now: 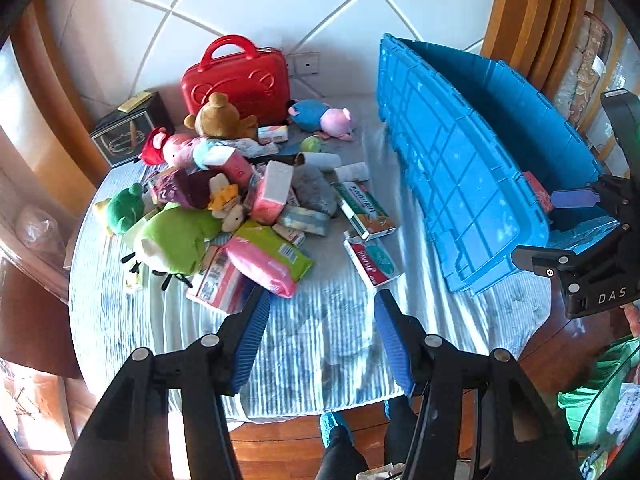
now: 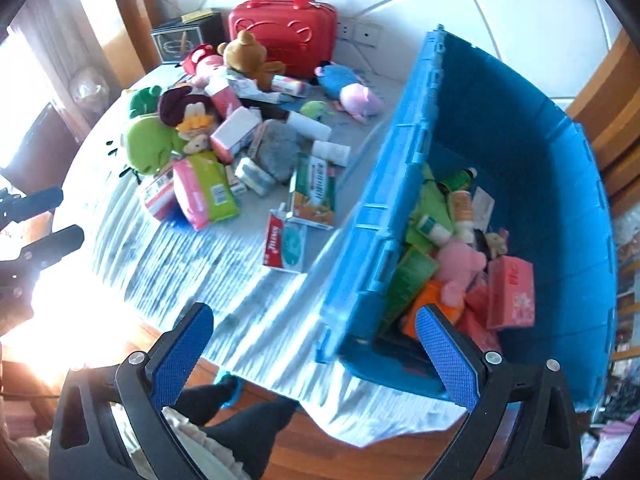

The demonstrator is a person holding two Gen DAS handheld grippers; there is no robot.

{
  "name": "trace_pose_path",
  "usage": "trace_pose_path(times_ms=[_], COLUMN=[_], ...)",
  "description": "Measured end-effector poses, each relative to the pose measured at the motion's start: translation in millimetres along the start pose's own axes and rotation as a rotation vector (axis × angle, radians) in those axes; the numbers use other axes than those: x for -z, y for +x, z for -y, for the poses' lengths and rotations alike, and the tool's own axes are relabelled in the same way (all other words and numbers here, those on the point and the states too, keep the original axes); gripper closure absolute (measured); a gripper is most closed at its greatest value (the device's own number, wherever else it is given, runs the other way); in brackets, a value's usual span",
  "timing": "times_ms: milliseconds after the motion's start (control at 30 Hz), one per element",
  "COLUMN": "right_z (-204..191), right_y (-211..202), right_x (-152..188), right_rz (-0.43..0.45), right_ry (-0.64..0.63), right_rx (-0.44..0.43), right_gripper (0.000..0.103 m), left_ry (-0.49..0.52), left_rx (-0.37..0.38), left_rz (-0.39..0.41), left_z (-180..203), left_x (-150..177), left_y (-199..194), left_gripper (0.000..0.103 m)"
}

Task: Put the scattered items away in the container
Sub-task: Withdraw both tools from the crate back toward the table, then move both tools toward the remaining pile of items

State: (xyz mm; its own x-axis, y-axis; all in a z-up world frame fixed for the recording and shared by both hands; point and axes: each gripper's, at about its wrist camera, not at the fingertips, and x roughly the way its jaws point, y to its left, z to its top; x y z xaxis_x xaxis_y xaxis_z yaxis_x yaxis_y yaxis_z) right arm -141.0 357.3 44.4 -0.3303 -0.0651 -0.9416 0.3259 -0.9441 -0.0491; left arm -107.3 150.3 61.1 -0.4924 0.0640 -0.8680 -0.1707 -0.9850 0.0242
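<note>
taking the blue container as landmark, the nearest loose items are two toothpaste boxes lying just beside its left wall; the red-and-white toothpaste box sits directly ahead of the left gripper, its long axis running roughly along that wall. both the left gripper and the right gripper stand apart and empty. the right hangs at the container's near corner, so the left looks nearer.

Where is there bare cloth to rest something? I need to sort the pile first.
Bare striped cloth lies at the near edge, between the pink-green wipes pack and the blue crate. Behind the toothpaste boxes, toward the red case, it is crowded.
</note>
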Motion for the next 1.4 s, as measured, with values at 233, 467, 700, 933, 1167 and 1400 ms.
trace_pose_path(times_ms=[233, 467, 700, 933, 1167, 1400], right_z=[-69.5, -95.8, -85.3, -84.5, -100.0, -127.6], right_y=[24.4, 58.6, 107.5, 155.7, 190.1, 226.9], right_x=[-14.9, -28.5, -38.1, -43.3, -50.5, -57.0], right_rz=[-0.029, -0.03, 0.005, -0.012, -0.039, -0.086], right_ry=[-0.036, -0.079, -0.075, -0.078, -0.021, 0.063], right_rx=[-0.067, -0.091, -0.084, -0.102, -0.145, -0.148], right_gripper=[0.001, 0.001, 0.001, 0.001, 0.0, 0.0], left_ry=[-0.086, -0.163, -0.297, -0.342, -0.304, -0.211], left_rx=[-0.024, -0.064, -0.096, -0.153, -0.097, -0.032], left_rz=[0.002, 0.075, 0.093, 0.093, 0.063, 0.004], left_z=[-60.0, -90.6, -132.7, -155.1, -157.3, -174.2], left_x=[22.9, 36.1, 54.0, 69.7, 70.4, 63.1], left_y=[7.3, 21.6, 53.4, 88.8, 129.0, 176.8], left_gripper=[0.049, 0.049, 0.049, 0.049, 0.049, 0.049])
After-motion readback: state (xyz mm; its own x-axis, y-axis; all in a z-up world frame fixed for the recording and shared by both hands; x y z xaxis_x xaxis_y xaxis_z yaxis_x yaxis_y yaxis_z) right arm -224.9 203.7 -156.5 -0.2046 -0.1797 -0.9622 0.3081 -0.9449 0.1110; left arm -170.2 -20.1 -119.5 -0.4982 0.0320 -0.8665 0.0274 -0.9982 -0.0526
